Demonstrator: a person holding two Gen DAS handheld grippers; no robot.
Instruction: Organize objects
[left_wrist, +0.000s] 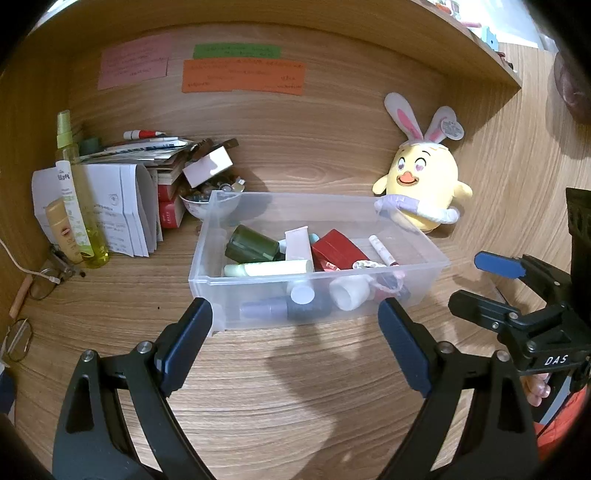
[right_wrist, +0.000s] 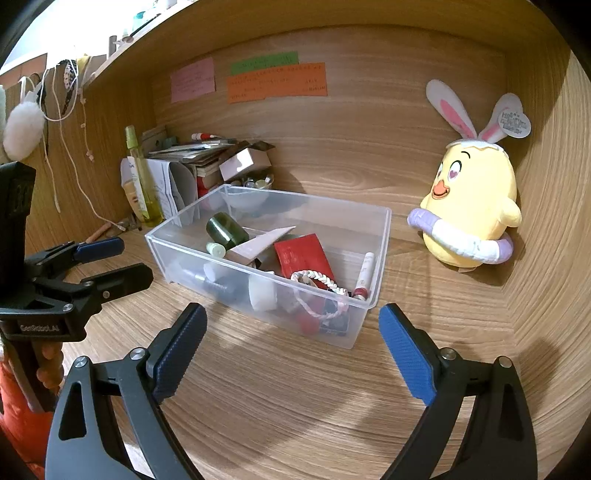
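Clear plastic makes the bin (left_wrist: 424, 275), and it stands on the bench (left_wrist: 295, 387) straight ahead of both your tools, already filled with small things: a dark green jar (left_wrist: 252, 244), a pale tube (left_wrist: 269, 267), a red packet (left_wrist: 338, 251), a pen (left_wrist: 382, 251) and a braided bracelet (right_wrist: 319, 278).

Your left hand-held gripper (left_wrist: 295, 321) is spread wide and holds nothing; its tips are just before the near long wall of the bin, almost touching it in the left view. The long axis of the bin runs across this gripper, from your left to your right, so the wall lies broadside between the two fingers.

Your right hand-held gripper (right_wrist: 291, 325) is also wide and empty. It looks at the bin from the right, toward the near corner, and stands a little further back. The plush chick (right_wrist: 469, 210) sits against the back wall, to the right of the bin and apart from it.

I judge the left one is nearer to the bin. For the chick, the right one has the shorter way, forward and to the right.
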